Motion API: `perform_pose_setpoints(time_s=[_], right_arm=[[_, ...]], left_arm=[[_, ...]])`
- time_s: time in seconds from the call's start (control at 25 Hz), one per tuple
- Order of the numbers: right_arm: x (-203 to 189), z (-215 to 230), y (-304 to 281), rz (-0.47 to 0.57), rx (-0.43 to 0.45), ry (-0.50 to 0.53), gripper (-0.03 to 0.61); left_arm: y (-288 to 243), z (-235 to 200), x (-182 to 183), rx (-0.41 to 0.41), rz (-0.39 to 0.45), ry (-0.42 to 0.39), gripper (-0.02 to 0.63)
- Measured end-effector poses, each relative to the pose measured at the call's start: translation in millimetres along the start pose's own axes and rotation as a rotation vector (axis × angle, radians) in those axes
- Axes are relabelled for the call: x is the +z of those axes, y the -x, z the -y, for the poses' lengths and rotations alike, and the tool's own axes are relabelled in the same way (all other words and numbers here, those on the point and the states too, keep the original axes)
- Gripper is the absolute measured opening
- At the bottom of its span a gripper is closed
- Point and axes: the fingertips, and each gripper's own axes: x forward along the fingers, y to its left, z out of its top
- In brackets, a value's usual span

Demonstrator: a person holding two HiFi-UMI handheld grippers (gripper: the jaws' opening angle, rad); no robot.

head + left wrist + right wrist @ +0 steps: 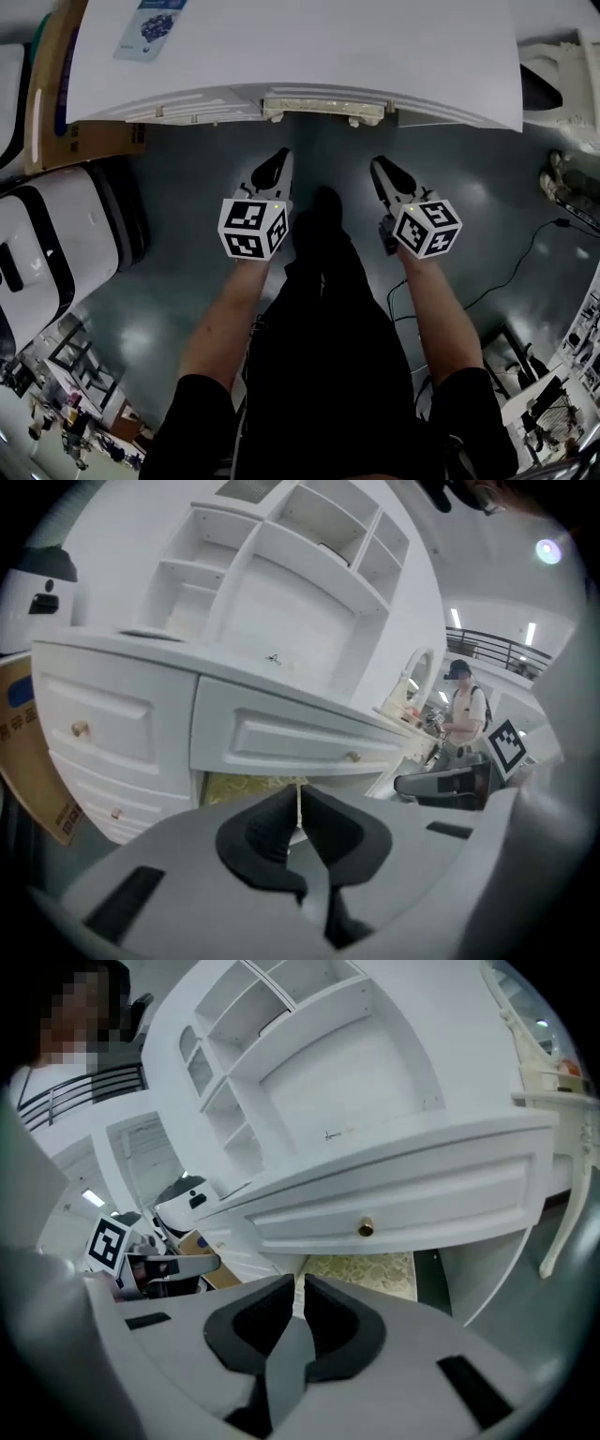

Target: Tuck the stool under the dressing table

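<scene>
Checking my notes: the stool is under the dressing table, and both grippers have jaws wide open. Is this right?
Not the jaws: both the left gripper and right gripper are shut, as each gripper view shows. The stool is under the dressing table.

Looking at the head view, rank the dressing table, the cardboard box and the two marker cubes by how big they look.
1. dressing table
2. cardboard box, partly hidden by the table
3. left marker cube and right marker cube: these look alike, and both are nearer the camera.
</scene>
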Motion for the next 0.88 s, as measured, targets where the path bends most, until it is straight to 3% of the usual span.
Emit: perform_pose_setpoints(time_s=[0.12, 0.24, 0.48, 0.56, 0.76, 0.88], right_arm=[[16, -23, 27, 0.022, 0.021, 0.003, 0.049], [43, -41, 48, 0.084, 0.046, 0.01, 0.049], [88, -95, 95, 0.131, 0.148, 0.156, 0.049], [102, -110, 110, 0.152, 0.177, 0.206, 0.049], [117, -135, 153, 0.214, 0.202, 0.256, 0.049], [120, -158, 177, 0.242, 0.235, 0.275, 0.049]], left_arm=[[15, 27, 20, -0.038, 0.017, -0.055, 0.017], [34, 51, 57, -0.063, 0.087, -0.104, 0.017], [100, 107, 100, -0.122, 0.146, -0.2, 0.017], [116, 117, 106, -0.119, 0.161, -0.207, 0.017], [160, 158, 140, -0.108, 0.308, -0.194, 0.017], [187, 182, 144, -0.096, 0.319, -0.2, 0.017]])
